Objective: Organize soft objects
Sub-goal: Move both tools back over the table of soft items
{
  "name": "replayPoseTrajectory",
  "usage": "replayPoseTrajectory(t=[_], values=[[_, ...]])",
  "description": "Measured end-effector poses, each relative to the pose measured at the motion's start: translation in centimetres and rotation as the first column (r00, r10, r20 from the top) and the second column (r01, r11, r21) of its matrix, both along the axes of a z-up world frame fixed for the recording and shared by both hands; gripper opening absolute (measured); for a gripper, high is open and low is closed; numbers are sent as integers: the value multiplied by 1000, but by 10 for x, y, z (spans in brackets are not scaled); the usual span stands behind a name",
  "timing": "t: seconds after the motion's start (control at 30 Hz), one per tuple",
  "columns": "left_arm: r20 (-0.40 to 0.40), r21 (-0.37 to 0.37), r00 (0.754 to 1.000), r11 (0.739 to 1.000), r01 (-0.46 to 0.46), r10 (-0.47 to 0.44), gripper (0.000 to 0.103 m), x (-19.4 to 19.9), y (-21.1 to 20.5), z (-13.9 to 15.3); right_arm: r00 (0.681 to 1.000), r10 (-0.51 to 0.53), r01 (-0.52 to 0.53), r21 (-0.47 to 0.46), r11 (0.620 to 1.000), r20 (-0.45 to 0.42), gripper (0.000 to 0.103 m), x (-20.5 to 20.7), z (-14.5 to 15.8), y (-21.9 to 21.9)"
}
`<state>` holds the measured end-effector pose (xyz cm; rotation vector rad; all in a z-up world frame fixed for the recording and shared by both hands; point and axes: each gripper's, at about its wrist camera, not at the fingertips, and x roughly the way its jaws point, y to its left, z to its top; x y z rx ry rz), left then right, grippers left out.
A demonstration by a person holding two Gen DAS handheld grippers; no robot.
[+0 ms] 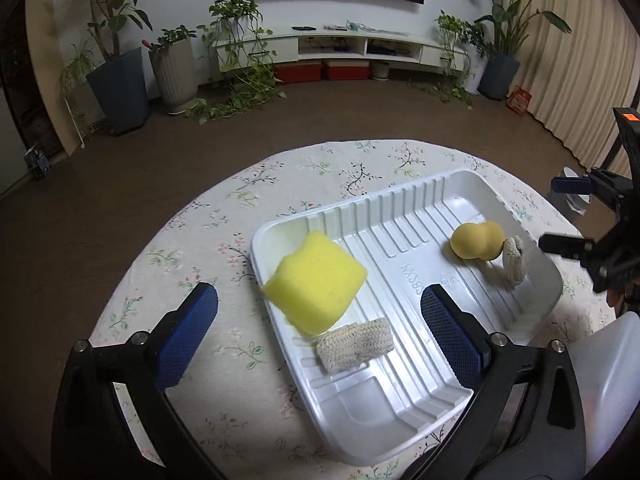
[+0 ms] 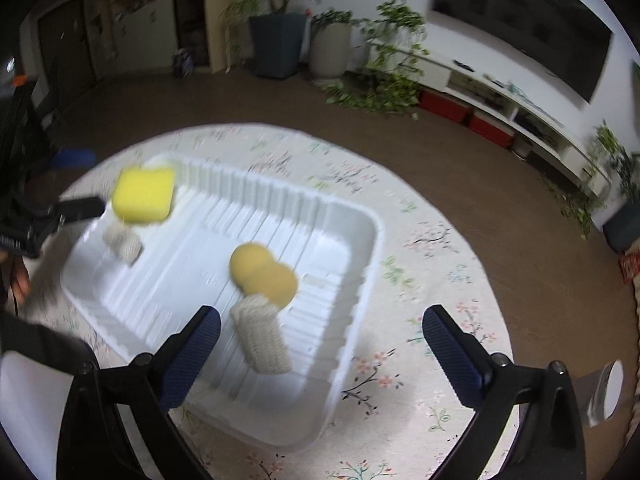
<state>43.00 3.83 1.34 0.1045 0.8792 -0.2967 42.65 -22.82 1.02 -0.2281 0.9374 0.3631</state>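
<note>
Left wrist | floral tablecloth [image 1: 240, 208] under white tray [image 1: 400, 432] | brown floor [image 1: 160, 152], potted plants [image 1: 116, 40] | both fingers spread, empty

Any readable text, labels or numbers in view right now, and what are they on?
"KX58", embossed on the floor of the white tray; any further characters are unclear, and the small embossed mark beside it is too faint to read.
Red sign on the floor by the curtain: too small to read.
</note>
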Motion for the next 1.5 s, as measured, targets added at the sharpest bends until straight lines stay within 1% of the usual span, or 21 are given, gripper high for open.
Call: replayPoseTrajectory(t=[0.13,0.23,0.3,0.4,0.5,0.63,0.77,0.87,0.93,1.03,1.13,1.23,1.33,1.5], values=[[27,-21,999,999,-38,38,103,-11,11,11,999,-38,37,35,999,14,103,-2,8,-10],[54,-46,996,997,-64,67,103,-27,20,22,997,-67,65,62,996,29,103,-8,15,-19],[70,-56,994,996,-77,81,103,-41,25,28,995,-94,91,90,992,37,103,-13,22,-26],[105,-50,991,995,-84,89,103,-70,31,37,988,-147,139,163,977,42,103,-28,33,-41],[135,-43,987,995,-86,91,103,-104,36,43,984,-174,161,194,968,48,103,-49,41,-51],[151,-57,983,994,-94,102,103,-147,44,43,982,-182,166,214,963,56,103,-85,44,-57],[148,-81,981,990,-114,126,103,-185,53,40,979,-198,183,228,956,45,103,-122,41,-63],[149,-81,981,990,-115,127,103,-219,54,35,980,-196,181,244,953,39,103,-160,38,-64],[147,-86,980,988,-126,137,103,-241,55,32,982,-185,171,242,955,39,103,-185,36,-61],[154,-119,975,983,-142,159,103,-273,59,28,986,-164,148,247,958,42,103,-223,30,-55],[135,-150,976,977,-150,170,103,-300,58,22,989,-146,134,257,957,32,103,-258,22,-47],[122,-163,978,975,-151,172,103,-324,52,14,990,-138,127,271,954,22,103,-287,13,-40],[117,-152,980,978,-142,160,103,-346,44,7,992,-127,117,271,955,19,103,-311,7,-30],[107,-113,988,989,-98,111,103,-373,21,-4,995,-90,80,255,964,30,103,-344,-2,-7]])
